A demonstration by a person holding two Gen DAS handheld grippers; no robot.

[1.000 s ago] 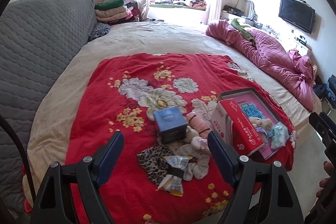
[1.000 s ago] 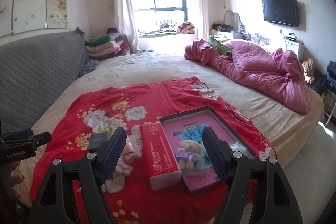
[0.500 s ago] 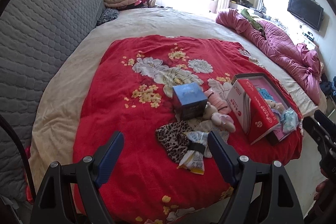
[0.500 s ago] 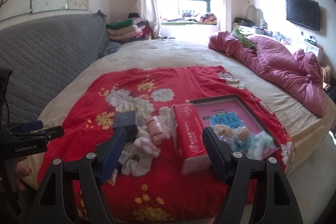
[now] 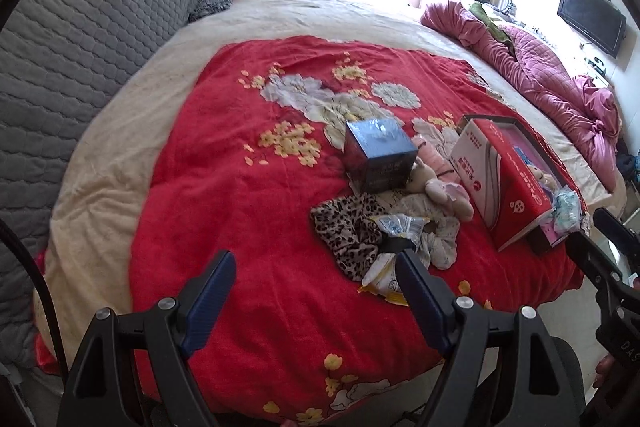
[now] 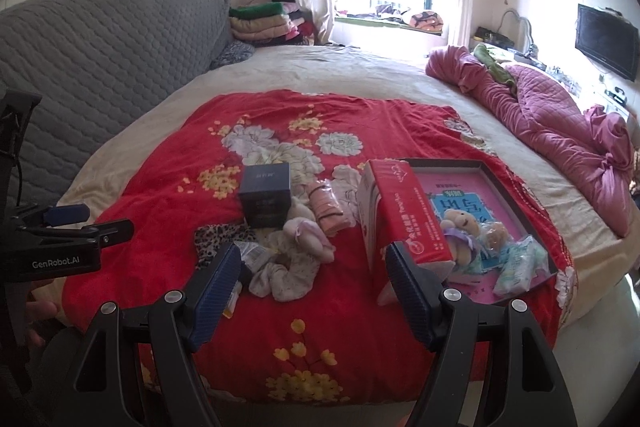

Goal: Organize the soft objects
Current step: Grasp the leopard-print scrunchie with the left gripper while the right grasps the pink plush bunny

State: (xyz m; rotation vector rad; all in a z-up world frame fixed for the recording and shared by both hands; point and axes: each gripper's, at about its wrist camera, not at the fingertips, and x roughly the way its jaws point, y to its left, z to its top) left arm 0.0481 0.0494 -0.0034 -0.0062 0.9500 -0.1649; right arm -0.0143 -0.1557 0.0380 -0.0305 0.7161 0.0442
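A pile of soft things lies on the red floral blanket (image 5: 240,211): a leopard-print cloth (image 5: 348,227), a white scrunchie (image 6: 286,277), a pale plush toy (image 6: 306,231), a pink folded cloth (image 6: 326,207) and a snack packet (image 5: 390,267). A shallow dark tray (image 6: 516,183) holds a small teddy (image 6: 460,223) and wrapped packets (image 6: 516,263). A red tissue pack (image 6: 400,211) leans on the tray's left edge. My left gripper (image 5: 314,285) is open and empty, above the blanket left of the pile. My right gripper (image 6: 312,277) is open and empty, just before the scrunchie.
A dark blue box (image 5: 378,155) stands behind the pile. A grey quilted headboard (image 6: 92,47) runs along the left. A crumpled pink duvet (image 6: 560,123) lies at the right. Folded blankets (image 6: 260,21) are stacked by the window. The bed's near edge is just below the grippers.
Both grippers have swung left and pulled back a little, so the pile and tray sit further right in both views. Both grippers stay open. Nothing on the blanket has moved.
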